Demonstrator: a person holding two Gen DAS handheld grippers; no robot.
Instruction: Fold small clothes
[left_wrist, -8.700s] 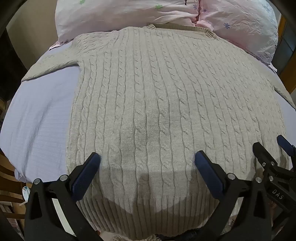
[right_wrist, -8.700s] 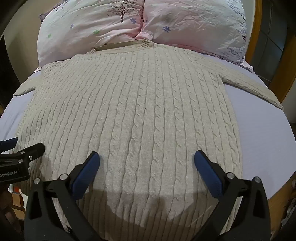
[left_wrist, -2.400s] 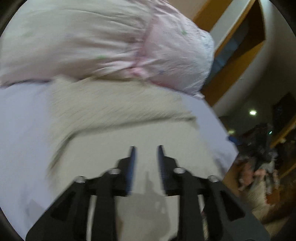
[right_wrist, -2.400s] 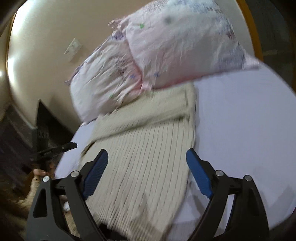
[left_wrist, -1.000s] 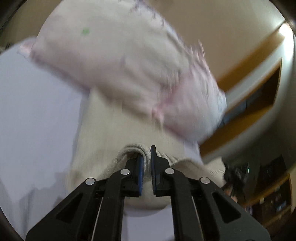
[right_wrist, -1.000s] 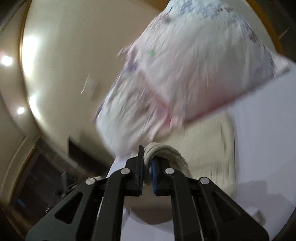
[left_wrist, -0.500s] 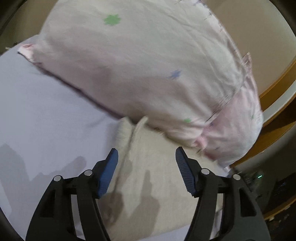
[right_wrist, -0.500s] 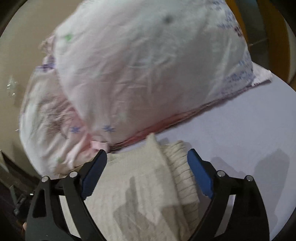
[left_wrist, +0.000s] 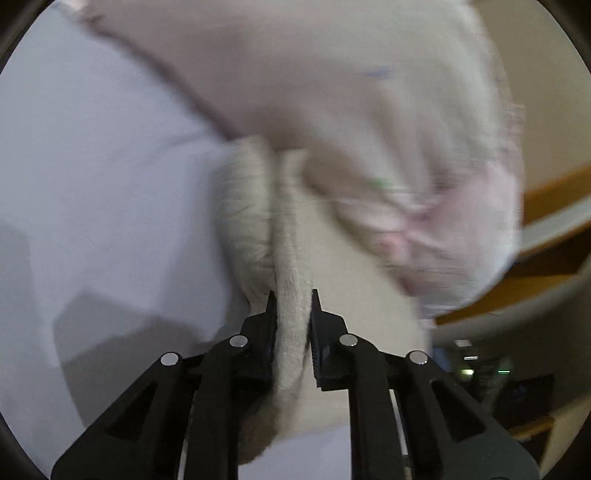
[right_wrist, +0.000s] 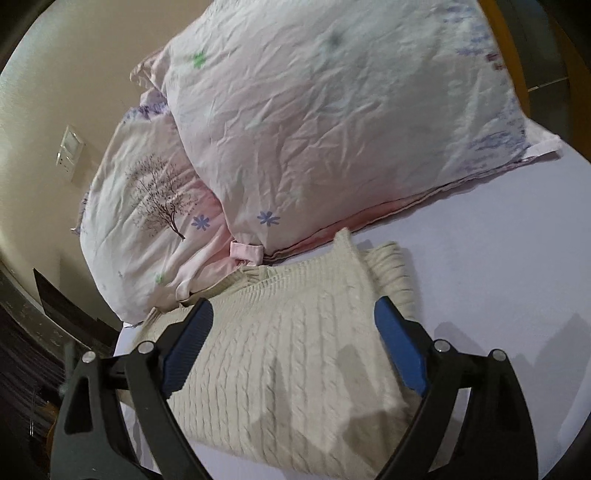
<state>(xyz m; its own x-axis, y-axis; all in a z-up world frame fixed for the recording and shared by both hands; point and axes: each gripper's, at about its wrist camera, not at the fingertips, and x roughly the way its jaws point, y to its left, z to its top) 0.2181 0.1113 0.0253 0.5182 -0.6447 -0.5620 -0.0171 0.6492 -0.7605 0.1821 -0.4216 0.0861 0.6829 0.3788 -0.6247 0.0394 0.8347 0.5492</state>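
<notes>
A beige cable-knit sweater (right_wrist: 288, 354) lies folded on the lilac bed sheet (right_wrist: 498, 266), its top edge against the pillows. My right gripper (right_wrist: 295, 339) is open and empty, its blue pads hovering over the sweater's upper part. In the blurred left wrist view, my left gripper (left_wrist: 292, 306) is shut on a fold of the sweater (left_wrist: 291, 295) at its left edge, with a rolled part (left_wrist: 245, 221) bunched to the left.
Two pink floral pillows (right_wrist: 314, 129) lie at the head of the bed, also in the left wrist view (left_wrist: 351, 110). A cream wall with a switch plate (right_wrist: 70, 147) is behind. A wooden bed frame (left_wrist: 546, 236) runs at the right.
Half a second ago both grippers were open over the folded sweater. My left gripper has since closed on a fold at the sweater's left edge. My right gripper stays open and has drawn back slightly.
</notes>
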